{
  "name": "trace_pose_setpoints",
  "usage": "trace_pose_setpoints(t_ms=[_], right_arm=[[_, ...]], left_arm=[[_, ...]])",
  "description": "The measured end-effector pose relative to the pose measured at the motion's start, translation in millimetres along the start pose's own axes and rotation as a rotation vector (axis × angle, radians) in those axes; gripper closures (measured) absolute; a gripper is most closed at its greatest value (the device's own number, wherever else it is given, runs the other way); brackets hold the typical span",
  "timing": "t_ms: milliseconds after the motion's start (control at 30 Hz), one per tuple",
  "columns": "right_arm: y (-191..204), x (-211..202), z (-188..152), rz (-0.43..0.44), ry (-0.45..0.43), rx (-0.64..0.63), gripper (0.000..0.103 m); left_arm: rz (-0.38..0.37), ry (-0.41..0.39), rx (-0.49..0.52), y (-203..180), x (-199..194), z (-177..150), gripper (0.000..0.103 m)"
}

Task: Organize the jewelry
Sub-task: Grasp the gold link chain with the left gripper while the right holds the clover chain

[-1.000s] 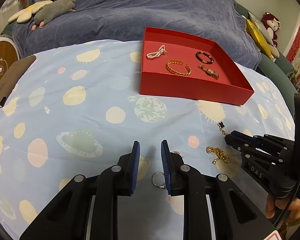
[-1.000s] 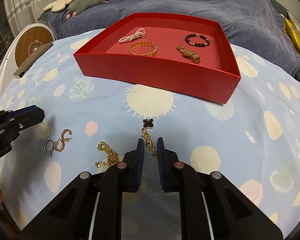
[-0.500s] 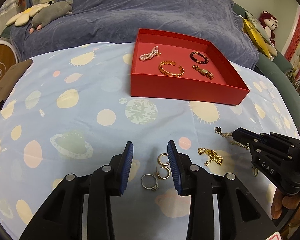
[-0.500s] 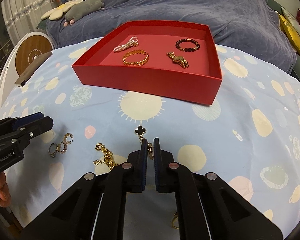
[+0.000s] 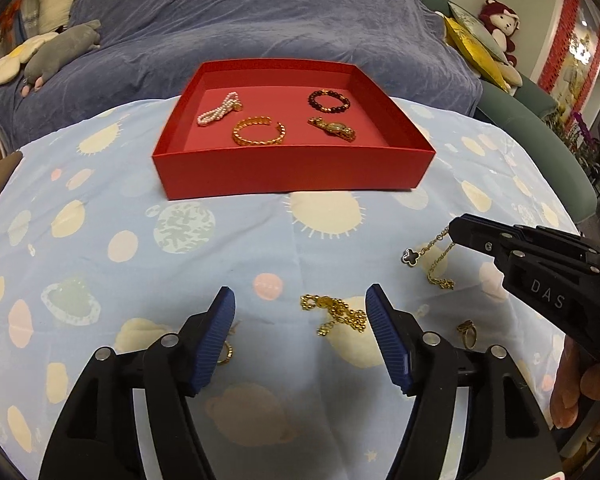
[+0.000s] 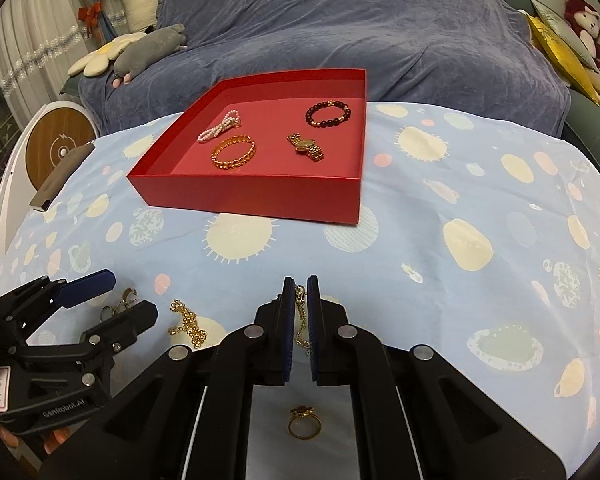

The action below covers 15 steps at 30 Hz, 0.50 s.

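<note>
A red tray [image 5: 292, 172] [image 6: 244, 196] on the blue spotted cloth holds a pearl bracelet [image 5: 219, 109], a gold bangle [image 5: 259, 133], a dark bead bracelet [image 5: 329, 101] and a gold watch [image 5: 332, 128]. My right gripper [image 6: 300, 288] [image 5: 454, 232] is shut on a gold necklace with a black clover charm [image 5: 411, 256], lifted so the chain hangs. My left gripper [image 5: 300, 304] [image 6: 128, 296] is open wide above a gold chain [image 5: 334, 312] [image 6: 188, 322]. Gold rings [image 5: 224, 354] [image 6: 118, 306] lie by its left finger. A gold ring [image 6: 304, 426] [image 5: 467, 332] lies under the right gripper.
A blue blanket-covered sofa [image 6: 340, 32] with plush toys [image 6: 140, 48] stands behind the table. A round wooden-faced device [image 6: 58, 148] and a dark flat case [image 6: 58, 178] sit at the left edge. Yellow cushions [image 5: 476, 48] are at the far right.
My left gripper has opened wide and moved right, off the rings and over the gold chain. My right gripper has shut on the clover necklace and lifted it off the cloth.
</note>
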State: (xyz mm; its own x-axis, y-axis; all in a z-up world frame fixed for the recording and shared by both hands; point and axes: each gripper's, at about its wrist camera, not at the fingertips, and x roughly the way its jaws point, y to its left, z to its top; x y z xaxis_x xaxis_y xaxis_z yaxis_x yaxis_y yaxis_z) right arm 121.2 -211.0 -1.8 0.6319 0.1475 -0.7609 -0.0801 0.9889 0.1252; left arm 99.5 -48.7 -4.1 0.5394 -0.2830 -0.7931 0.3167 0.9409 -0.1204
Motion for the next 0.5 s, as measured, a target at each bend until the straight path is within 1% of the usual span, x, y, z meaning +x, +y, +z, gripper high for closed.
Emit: trace_pose_setpoints(t_ms=[133,333,400,433,500], right_arm=[[-5.3,-3.5,-0.9,-0.001,-0.004,0.008,0.098],[-12.8,-7.2,-0.9,0.000,-0.009,0.023,0.098],[-14.1,-7.9,-1.2,0.001,-0.009,0.023,0.098],[-14.0,-7.7,-1.0,0.000,-0.008,0.023,0.098],[-14.6,-7.9,-1.0,-0.001,-0.009,0.023,0.098]], left_arm=[[0.011,0.025,0.021,-11.2,13.7,-2.9,0.037],[0.044,0.034,0.052,-22.6,27.5,-8.2,0.037],[0.049,0.044,0.059,-24.2,31.7,-10.2,0.044],[0.053,0.047,0.062,-24.9,33.4,-11.1,0.046],[0.070,0.034,0.077,-26.9,33.5,-12.3,0.052]])
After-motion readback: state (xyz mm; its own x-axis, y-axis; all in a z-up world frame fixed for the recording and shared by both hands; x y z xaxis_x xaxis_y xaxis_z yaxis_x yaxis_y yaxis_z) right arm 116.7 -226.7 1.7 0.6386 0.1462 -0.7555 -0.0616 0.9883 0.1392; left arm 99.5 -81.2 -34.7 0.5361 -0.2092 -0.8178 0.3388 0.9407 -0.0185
